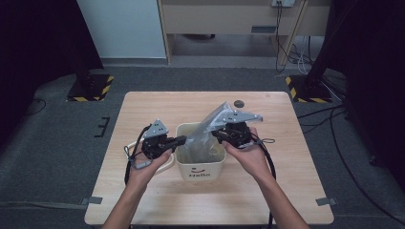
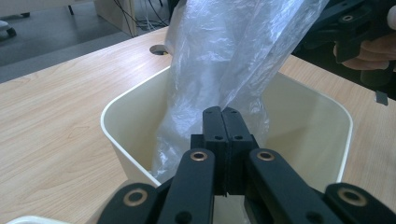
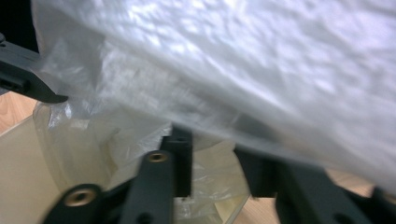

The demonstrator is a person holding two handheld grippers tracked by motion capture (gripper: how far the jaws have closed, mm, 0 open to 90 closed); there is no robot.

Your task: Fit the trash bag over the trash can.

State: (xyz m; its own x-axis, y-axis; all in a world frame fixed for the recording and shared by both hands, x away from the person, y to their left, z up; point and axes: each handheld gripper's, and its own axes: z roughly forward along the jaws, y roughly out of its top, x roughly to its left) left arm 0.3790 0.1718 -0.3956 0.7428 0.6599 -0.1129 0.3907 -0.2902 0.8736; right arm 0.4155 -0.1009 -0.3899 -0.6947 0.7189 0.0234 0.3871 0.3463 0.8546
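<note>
Rt hand-held gripper [image 3: 212, 154] tips hidden behind blurred plastic bag [image 3: 261, 65].

1. You are working in what looks like a lab or recording studio, not a home.
2. A lone light-wood table [image 1: 157, 107] is standing mid-frame on grey carpet [image 1: 47, 157].
3. Black stands on hazard-striped base plates [image 1: 90, 88] are flanking it at upper left and upper right.
4. Loose cables [image 1: 298, 55] are trailing under a workbench [image 1: 219, 19] along the top edge.

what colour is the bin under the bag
Cream bin, clearest in the left gripper view.
</note>
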